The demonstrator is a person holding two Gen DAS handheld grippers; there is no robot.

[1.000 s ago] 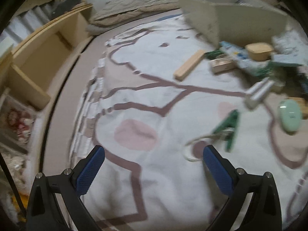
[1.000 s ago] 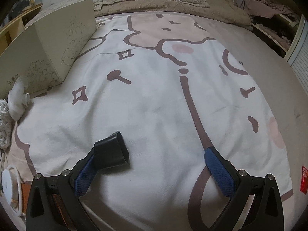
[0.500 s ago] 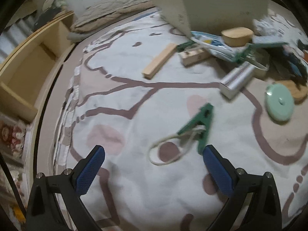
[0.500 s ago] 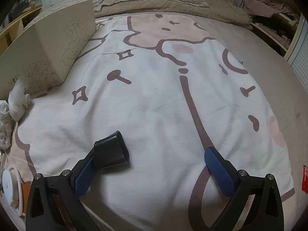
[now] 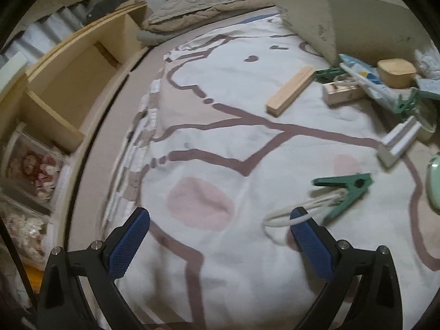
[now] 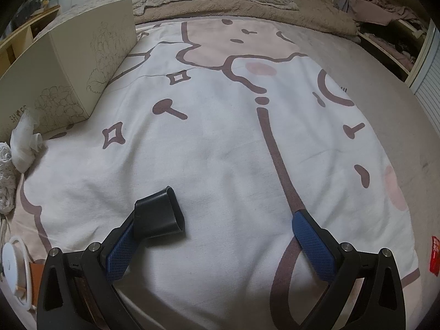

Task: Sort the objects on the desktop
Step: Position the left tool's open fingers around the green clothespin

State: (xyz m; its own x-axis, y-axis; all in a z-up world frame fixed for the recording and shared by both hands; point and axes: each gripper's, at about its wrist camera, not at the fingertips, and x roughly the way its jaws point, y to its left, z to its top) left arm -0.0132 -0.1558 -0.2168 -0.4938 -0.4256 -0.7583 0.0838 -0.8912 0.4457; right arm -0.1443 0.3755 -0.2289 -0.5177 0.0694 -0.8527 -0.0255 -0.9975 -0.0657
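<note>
In the left wrist view my left gripper (image 5: 220,220) is open and empty above a patterned blanket (image 5: 220,143). A green clothespin (image 5: 347,189) with a white cord loop (image 5: 286,217) lies just beyond my right finger. Farther right lie a wooden block (image 5: 290,90), a small wooden box (image 5: 343,92), a white comb-like piece (image 5: 398,140), a round wooden-lidded tub (image 5: 396,73) and a mint green object (image 5: 434,189) at the edge. In the right wrist view my right gripper (image 6: 236,222) is open and empty; a black nozzle-shaped piece (image 6: 159,216) lies by its left finger.
A cream cardboard box stands behind the clutter (image 5: 357,16) and at the left of the right wrist view (image 6: 68,77). Wooden shelves (image 5: 68,82) run along the bed's left side. White mesh wrap (image 6: 24,143) and a white round device (image 6: 12,266) lie at the left edge.
The left gripper has swung back left: the clothespin and clutter shifted toward the right of its view. The right gripper has not moved.
</note>
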